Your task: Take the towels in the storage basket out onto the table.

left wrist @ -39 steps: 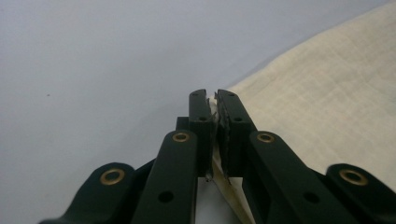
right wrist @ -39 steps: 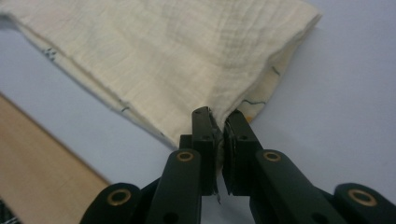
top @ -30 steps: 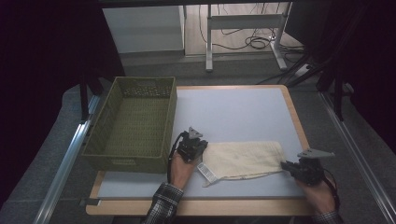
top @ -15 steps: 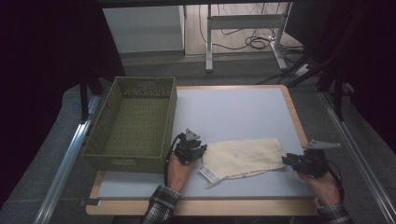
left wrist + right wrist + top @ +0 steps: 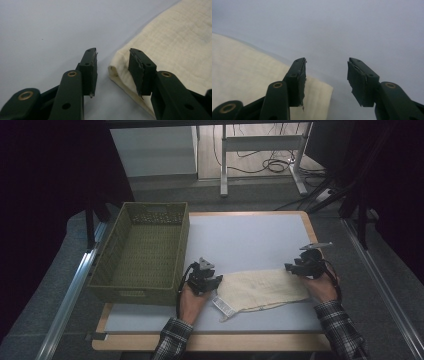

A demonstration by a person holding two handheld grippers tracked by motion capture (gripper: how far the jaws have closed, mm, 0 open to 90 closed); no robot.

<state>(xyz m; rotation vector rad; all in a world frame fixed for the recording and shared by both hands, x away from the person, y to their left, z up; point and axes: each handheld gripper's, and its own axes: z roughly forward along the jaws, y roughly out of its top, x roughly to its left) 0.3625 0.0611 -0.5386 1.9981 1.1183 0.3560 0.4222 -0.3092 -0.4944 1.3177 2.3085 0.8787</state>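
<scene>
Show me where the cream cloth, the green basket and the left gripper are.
cream cloth (image 5: 262,289): high view, middle of the fabric.
green basket (image 5: 182,251): high view, its right wall.
left gripper (image 5: 112,63): left gripper view, midway between the open jaws.

No readable text is being shown: print on the small white tag (image 5: 223,305) of the cream folded cloth (image 5: 260,289) is too blurred.

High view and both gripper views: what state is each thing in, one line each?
Cloth: folded, flat on the table, tag at its near left corner.
Basket: upright, empty.
Left claw: open at the cloth's folded corner.
Right claw: open over the cloth's right corner.
</scene>
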